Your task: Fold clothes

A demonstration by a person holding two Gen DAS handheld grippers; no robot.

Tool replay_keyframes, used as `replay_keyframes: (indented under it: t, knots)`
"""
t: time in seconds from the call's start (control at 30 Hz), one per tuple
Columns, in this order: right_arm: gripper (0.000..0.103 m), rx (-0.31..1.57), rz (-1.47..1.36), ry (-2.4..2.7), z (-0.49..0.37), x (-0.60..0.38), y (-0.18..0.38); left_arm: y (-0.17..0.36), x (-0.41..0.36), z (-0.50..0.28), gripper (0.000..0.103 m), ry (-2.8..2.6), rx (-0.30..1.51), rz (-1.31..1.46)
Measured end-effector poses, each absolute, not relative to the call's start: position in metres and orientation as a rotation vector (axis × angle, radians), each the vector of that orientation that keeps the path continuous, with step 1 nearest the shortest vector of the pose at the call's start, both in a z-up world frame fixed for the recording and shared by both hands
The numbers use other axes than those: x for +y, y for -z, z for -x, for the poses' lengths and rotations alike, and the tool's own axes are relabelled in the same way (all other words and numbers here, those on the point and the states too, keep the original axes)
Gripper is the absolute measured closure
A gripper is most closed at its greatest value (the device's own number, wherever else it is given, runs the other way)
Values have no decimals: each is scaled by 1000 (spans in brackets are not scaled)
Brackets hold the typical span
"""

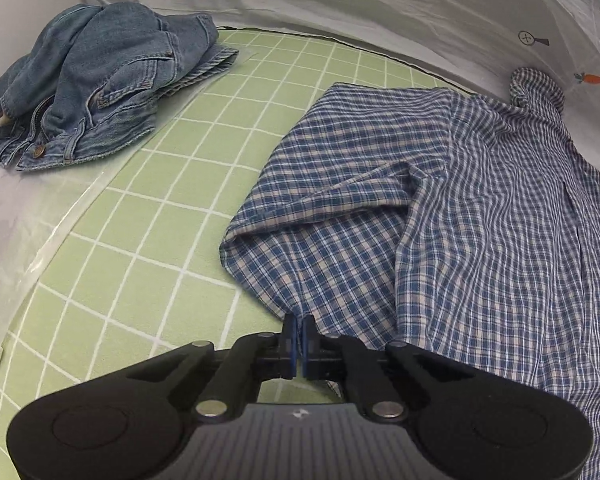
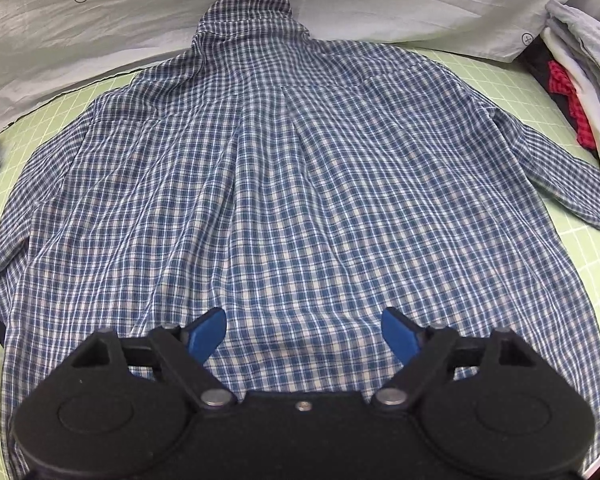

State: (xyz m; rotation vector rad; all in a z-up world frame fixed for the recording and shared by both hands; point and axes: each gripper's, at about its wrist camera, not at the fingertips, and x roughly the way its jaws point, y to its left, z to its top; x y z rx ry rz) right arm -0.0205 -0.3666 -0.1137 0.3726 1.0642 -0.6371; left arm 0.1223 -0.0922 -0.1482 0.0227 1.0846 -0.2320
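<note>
Blue checked shirt (image 2: 284, 184): spread back-up on the green grid mat (image 1: 148, 216), collar toward the white sheet (image 1: 340, 12). Left gripper (image 1: 299, 330): jaws closed on the shirt's lower corner. Right gripper (image 2: 304, 334): jaws wide, over the hem, gripping nothing. Denim jacket (image 1: 96, 80): heaped at the mat's far left. Folded clothes (image 2: 580, 92): stacked at right.
</note>
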Motion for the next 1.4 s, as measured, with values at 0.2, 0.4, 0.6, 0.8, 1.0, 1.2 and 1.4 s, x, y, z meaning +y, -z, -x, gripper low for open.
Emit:
replay_keyframes:
  t: [0.2, 0.4, 0.6, 0.8, 1.0, 1.2, 1.4]
  knots:
    - [18, 1051, -416, 664, 29, -378, 115, 107, -61, -135, 101, 117, 950, -33]
    - [18, 1046, -440, 676, 33, -382, 117, 56, -30, -152, 101, 17, 764, -133]
    - [18, 1045, -443, 676, 36, -387, 118, 32, -53, -128, 101, 125, 662, -259]
    - [18, 1066, -442, 672, 36, -387, 122, 102, -103, -83, 101, 388, 860, -373]
    - [18, 1085, -420, 654, 31, -379, 124, 149, -118, -67, 95, 509, 989, -493]
    - [18, 1089, -426, 662, 29, -380, 126, 122, -66, -88, 55, 422, 1016, -169]
    - [18, 1101, -419, 647, 26, -377, 129, 101, -5, -115, 27, 182, 1005, 141]
